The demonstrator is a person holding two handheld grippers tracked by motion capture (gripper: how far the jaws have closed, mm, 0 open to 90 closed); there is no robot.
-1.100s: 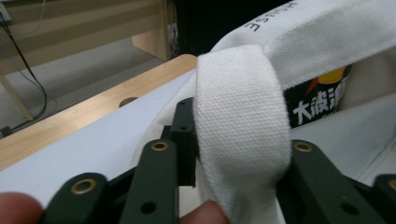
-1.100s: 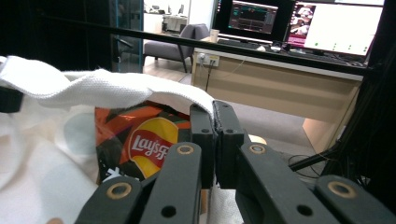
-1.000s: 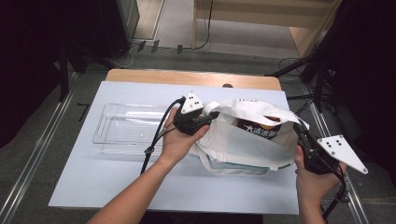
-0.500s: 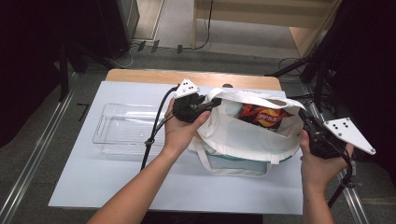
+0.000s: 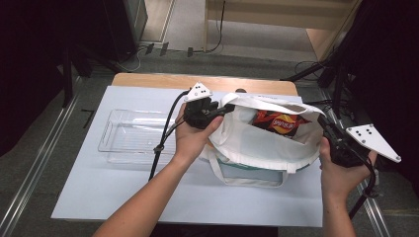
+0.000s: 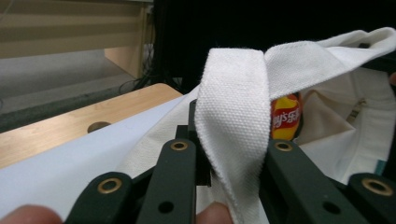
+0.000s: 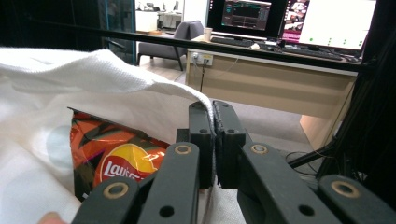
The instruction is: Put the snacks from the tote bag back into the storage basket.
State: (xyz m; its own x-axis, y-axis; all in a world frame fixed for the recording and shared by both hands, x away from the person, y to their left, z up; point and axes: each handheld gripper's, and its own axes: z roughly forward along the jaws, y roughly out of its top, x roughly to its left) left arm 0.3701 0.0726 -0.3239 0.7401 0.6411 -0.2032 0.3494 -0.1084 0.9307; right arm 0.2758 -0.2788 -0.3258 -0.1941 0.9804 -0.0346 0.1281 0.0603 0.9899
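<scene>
One counter (image 5: pixel 148 81), wooden with a smooth pale sheet (image 5: pixel 89 187) laid over most of it, carries everything. One bag (image 5: pixel 257 148) of white woven canvas, soft and creased, sits on the sheet at the counter's right half, its mouth pulled wide open. Just left of the bag lies one clear plastic tray (image 5: pixel 128 136), rectangular with rounded corners and low walls; nothing shows inside it. Inside the bag stands one glossy orange and red chip packet (image 5: pixel 279 121), its yellow logo facing up near the bag's far rim. A flat canvas strap (image 6: pixel 233 135) of coarse weave rises from the bag's left rim.

The left claw (image 5: pixel 225 109), black and angular, is clenched on that strap at the bag's left edge, the cloth folded between its jaws. The right claw (image 5: pixel 323 123) pinches the bag's right rim, jaws pressed nearly together with a thin fold of canvas between them. A black cable (image 5: pixel 165 133) trails from the left claw across the tray.
</scene>
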